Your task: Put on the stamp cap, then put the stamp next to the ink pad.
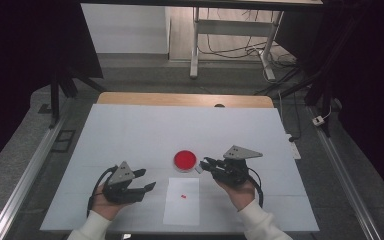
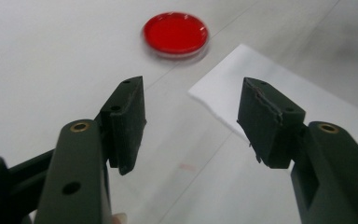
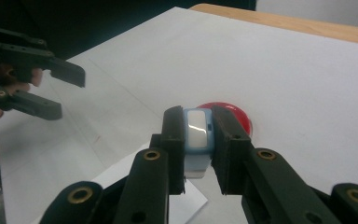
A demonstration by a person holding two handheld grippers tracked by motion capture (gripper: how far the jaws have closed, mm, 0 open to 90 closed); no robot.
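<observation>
— Lower centre of the high view, item count?

— One red dish (image 1: 185, 160), round and shallow, on the white table (image 1: 130, 130). One white paper sheet (image 1: 182, 201) just below it, bearing one small red mark. One pale blue block (image 3: 197, 140) with a white face. Two grippers, two hands.

— Entry for the right gripper?

— Right gripper (image 1: 203, 165), centre right of the high view: jaws drawn in tight on the pale blue block, one pad on each side of it. In the right gripper view the block stands upright between the pads, raised off the table, with the red dish right behind it. In the high view the tips lie just beside the dish's right edge.

— And the left gripper?

— Left gripper (image 1: 147, 180), lower left of the high view: jaws about half apart, nothing between them, touching nothing. The left gripper view shows the red dish at upper centre and the paper's corner at right, both well beyond the tips.

— Hand poses?

— Both forearms enter from the bottom edge in white sleeves. Left hand (image 1: 105, 205) cups its gripper from below, jaws pointing right toward the sheet. Right hand (image 1: 241, 192) holds its gripper pointing left at the dish.
</observation>
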